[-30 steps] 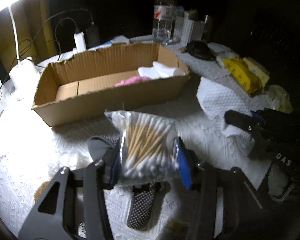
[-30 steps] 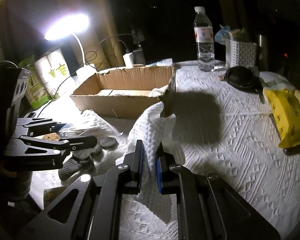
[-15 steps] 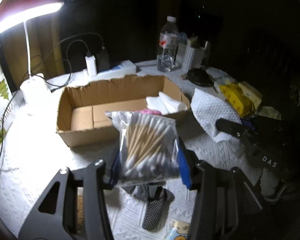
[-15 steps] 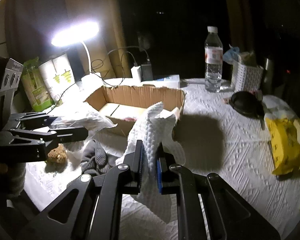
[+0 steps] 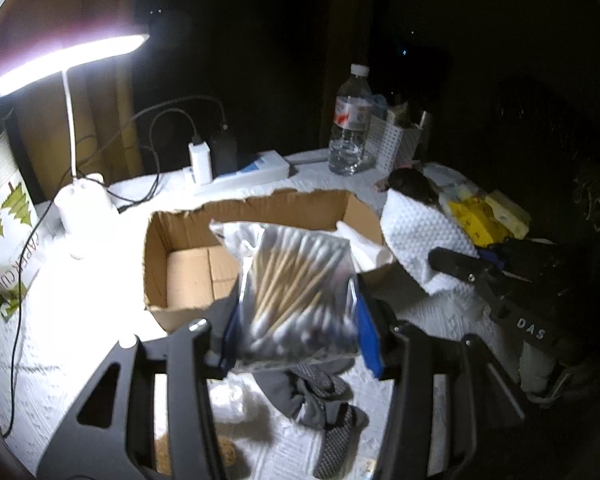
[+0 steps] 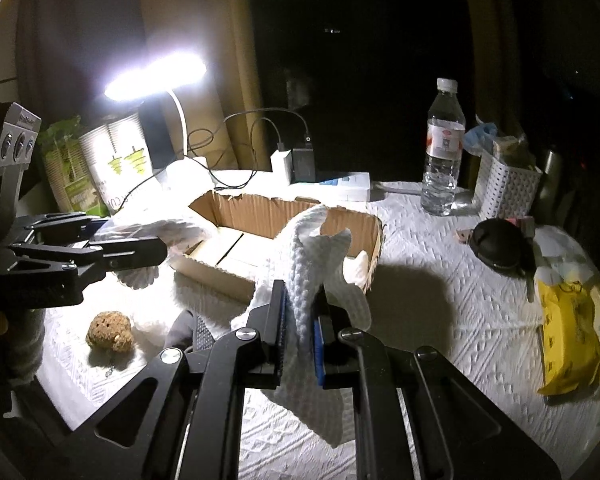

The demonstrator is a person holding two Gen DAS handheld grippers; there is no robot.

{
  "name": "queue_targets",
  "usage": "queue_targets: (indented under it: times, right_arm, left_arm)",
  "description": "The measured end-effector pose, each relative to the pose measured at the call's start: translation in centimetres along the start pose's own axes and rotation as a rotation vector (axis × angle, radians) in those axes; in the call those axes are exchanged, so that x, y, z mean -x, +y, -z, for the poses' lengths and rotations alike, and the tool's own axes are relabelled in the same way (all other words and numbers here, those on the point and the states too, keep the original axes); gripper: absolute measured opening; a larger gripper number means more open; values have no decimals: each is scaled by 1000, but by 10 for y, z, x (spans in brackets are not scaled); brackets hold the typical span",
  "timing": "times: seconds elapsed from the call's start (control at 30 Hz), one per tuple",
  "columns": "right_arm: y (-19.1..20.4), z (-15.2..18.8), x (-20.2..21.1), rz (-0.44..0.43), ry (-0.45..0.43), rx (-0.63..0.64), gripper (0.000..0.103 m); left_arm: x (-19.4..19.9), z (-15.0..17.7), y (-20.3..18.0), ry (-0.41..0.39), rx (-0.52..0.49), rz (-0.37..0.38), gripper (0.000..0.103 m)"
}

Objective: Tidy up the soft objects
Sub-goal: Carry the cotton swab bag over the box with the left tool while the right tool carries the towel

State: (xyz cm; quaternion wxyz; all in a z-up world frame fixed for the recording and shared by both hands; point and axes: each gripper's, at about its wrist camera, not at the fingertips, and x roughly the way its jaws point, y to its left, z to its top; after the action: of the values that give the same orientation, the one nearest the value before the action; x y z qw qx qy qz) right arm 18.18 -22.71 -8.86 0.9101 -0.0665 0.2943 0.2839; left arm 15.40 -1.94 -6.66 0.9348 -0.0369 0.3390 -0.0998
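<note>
Darkness fills the room beyond the desk lamp (image 6: 156, 78), which lights a table spread with white embossed paper (image 6: 452, 312).

At the bottom centre of the left wrist view, the left gripper (image 5: 296, 330) is pinched on a clear bag of cotton swabs (image 5: 296, 292), its blue pads (image 5: 367, 330) squeezing the bag's lower sides. The bag hangs clear of the table in front of the open cardboard box (image 5: 158, 280) at mid-frame. Below it, low in the frame, a grey sock (image 5: 320, 400) lies on the table.

In the right wrist view, the right gripper (image 6: 300, 338) at bottom centre is closed on a white textured cloth (image 6: 306, 264), which stands up between the pads and droops below them. Behind it is the box (image 6: 374, 248), with something white already lying at its right end. A brown sponge (image 6: 110, 330) lies at lower left.

Risks, as I judge them: the slick bag is held only near its bottom, so it may tip or slide out if tilted over the box wall. The cloth's loose tail could snag the torn box rim or drag on the table. With both grippers near the same box, they could collide or one load could knock the other. Glare at the left may hide the box's near edge.
</note>
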Motion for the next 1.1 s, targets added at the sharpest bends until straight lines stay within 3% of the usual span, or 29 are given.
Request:
queue_targets:
  times: [0.63, 1.1]
  right_arm:
    - [-14, -31, -34, -10, -7, 18, 12]
    - [-32, -33, -75, -27, 36, -5, 12]
  left_arm:
    - [-24, -32, 10, -37, -6, -9, 49]
    - [-74, -41, 17, 17, 25, 4, 49]
